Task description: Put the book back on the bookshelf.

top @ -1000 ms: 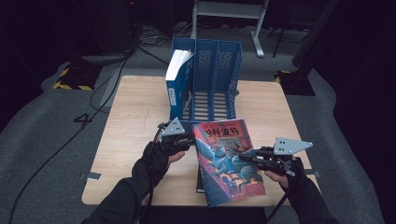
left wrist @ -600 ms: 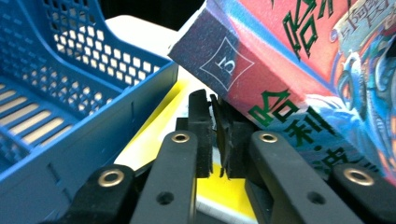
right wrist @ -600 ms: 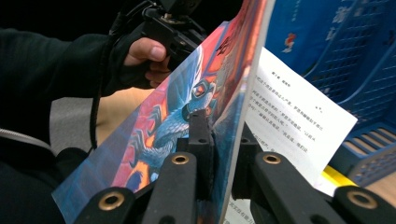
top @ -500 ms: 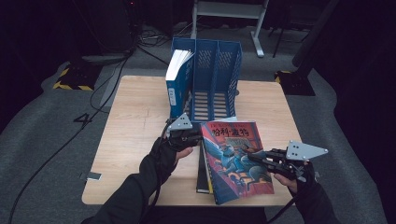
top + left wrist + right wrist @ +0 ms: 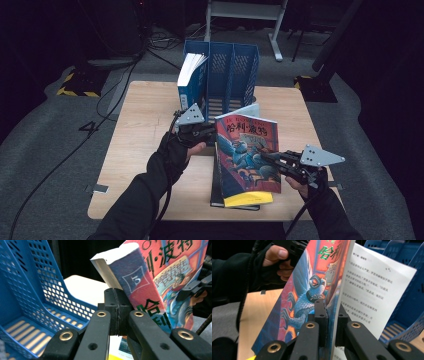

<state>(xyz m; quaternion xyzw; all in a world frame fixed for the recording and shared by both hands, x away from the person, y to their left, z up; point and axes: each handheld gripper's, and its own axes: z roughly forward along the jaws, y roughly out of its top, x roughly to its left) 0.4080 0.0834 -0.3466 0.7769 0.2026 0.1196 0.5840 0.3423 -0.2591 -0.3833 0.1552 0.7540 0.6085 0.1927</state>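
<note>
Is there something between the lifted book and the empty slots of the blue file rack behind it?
Nothing visible blocks the way. The book, held by both tools, stands just in front of the rack. Its middle and right slots look empty; a white-paged book fills the left slot, off to the side.

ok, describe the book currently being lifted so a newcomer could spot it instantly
Start at the blue file rack at the table's far edge; just in front of it, both grippers hold one paperback tilted up. Unlike the white-paged book standing in the rack's left slot and the dark book lying flat beneath, it has a red cover with a blue winged creature.
</note>
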